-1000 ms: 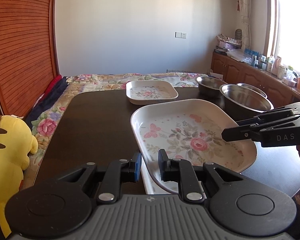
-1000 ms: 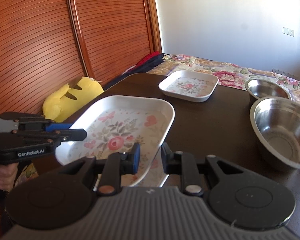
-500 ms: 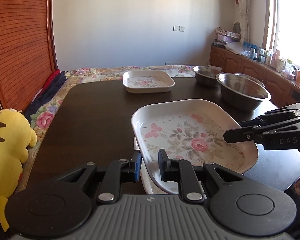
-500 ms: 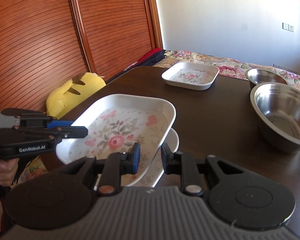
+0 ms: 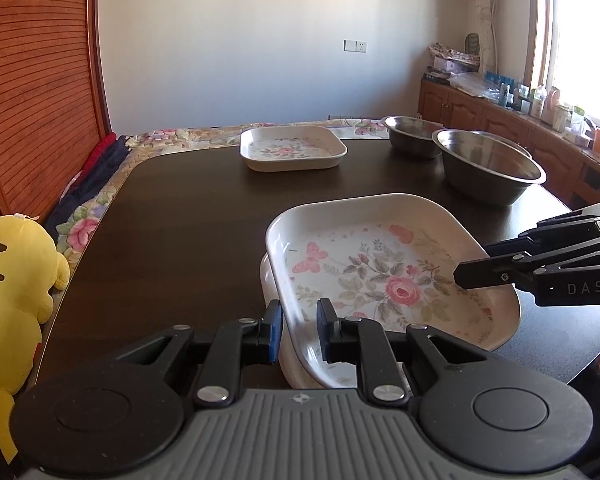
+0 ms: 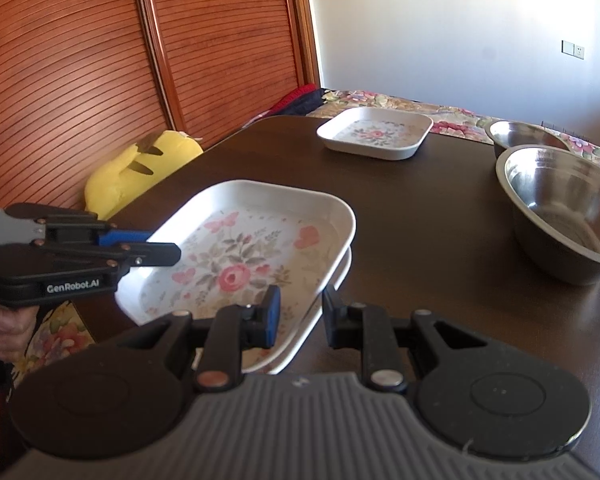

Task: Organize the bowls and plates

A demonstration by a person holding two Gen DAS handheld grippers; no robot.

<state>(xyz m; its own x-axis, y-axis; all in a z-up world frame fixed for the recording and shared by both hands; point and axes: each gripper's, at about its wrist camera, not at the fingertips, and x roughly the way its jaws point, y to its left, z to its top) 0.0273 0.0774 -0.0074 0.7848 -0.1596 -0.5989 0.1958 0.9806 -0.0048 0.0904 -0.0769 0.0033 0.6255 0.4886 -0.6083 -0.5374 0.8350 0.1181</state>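
Observation:
A large white floral plate (image 5: pixel 384 268) sits nested on top of a second, similar plate (image 5: pixel 272 292) near the table's front edge; both also show in the right wrist view (image 6: pixel 244 256). My left gripper (image 5: pixel 298 330) is shut on the top plate's near rim. My right gripper (image 6: pixel 298 316) is shut on the opposite rim and shows in the left wrist view (image 5: pixel 496 266). A smaller floral plate (image 5: pixel 292 152) lies at the far side. Two steel bowls (image 5: pixel 488 168) (image 5: pixel 414 136) stand at the far right.
The dark wooden table (image 5: pixel 188 216) has bare surface on the left and middle. A yellow plush toy (image 5: pixel 16 276) sits off the table's left edge. A flowered bedspread (image 5: pixel 204 136) lies beyond the far edge, wooden cabinets (image 5: pixel 500 116) at the right.
Both grippers have lowered the large floral plate onto the plate beneath it; the gap between the two plates has closed. Both grippers keep their hold on the rim.

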